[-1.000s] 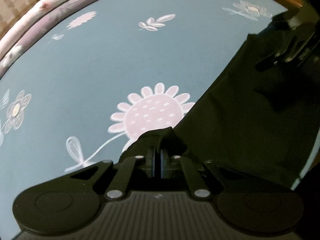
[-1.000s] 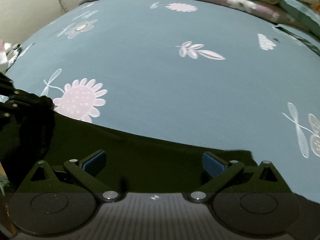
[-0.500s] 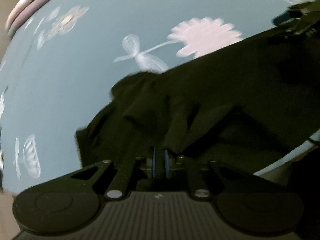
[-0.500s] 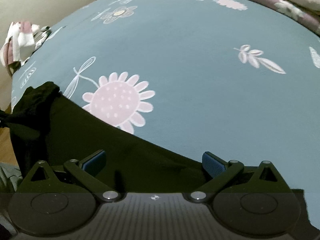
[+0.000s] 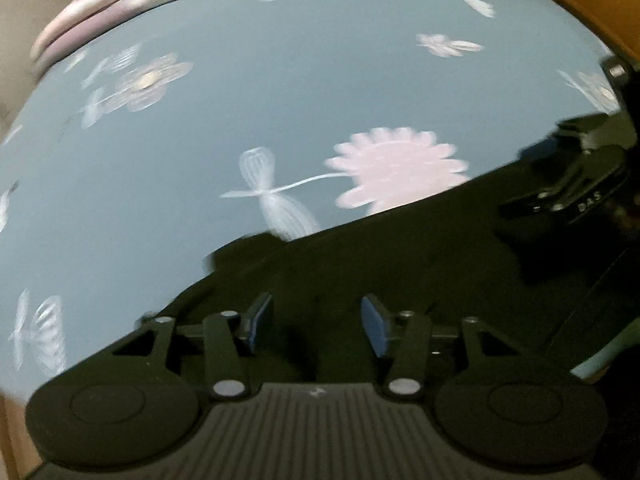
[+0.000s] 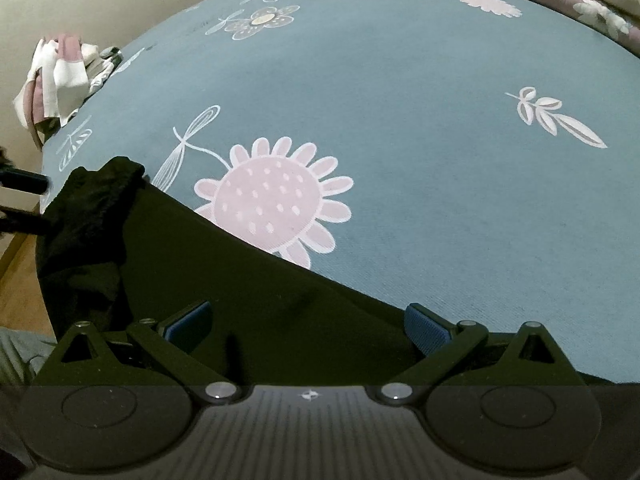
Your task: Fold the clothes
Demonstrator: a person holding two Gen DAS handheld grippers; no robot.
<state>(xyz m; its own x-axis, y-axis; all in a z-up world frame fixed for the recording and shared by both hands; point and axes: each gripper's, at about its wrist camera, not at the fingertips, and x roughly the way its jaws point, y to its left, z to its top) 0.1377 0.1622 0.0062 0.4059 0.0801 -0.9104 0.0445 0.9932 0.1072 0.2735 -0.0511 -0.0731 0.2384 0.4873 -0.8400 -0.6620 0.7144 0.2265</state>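
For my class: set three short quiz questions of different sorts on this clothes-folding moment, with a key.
1. True or false: the right gripper clamps the black garment.
2. The garment partly covers which print on the blue sheet? A leaf; B pink flower; C white butterfly.
3. Fill in: the left gripper jaws are ___, with no cloth pinched.

Key: 1 false; 2 B; 3 opening.

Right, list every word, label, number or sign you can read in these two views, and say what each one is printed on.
"DAS", or close to it: pale letters on the black body of the right hand-held gripper, seen from the left wrist view; blurred, so the reading is uncertain.
A small pale emblem, not lettering, on the ribbed housing at the bottom of each view.
The bedsheet bears only flower and leaf prints, no text.
The black garment shows no label.
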